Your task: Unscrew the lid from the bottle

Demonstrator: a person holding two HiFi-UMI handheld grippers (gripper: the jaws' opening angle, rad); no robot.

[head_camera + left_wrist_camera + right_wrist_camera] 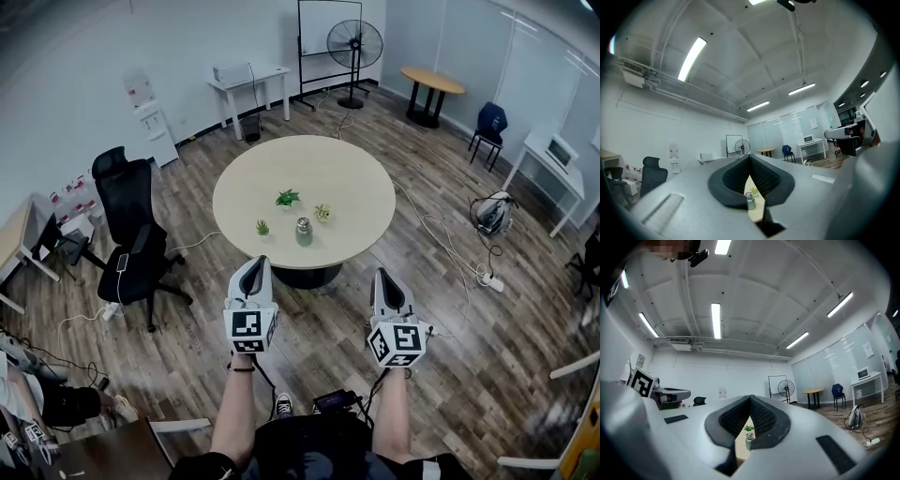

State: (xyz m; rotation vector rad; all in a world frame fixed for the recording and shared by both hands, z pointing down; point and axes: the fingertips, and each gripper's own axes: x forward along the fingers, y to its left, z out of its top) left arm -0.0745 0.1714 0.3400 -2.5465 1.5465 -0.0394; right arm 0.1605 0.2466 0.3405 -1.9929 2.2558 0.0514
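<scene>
While both grippers hang low in the head view, short of the round table (244,169), the left gripper (260,263) and the right gripper (384,275) each keep their jaws pressed together with nothing between them. The metal bottle (304,231) stands upright near the table's lower edge, just above frame centre, with its lid (304,223) on. Small potted plants (288,198) sit close by, to its left, upper left and upper right. A black office chair (127,225) stands at the frame's left.

A round pale wooden desk (349,184) is set on brown wood-plank flooring (450,361); a black swivel chair (131,239) is placed nearby, a black pedestal fan (354,44) by white walls (75,56).
</scene>
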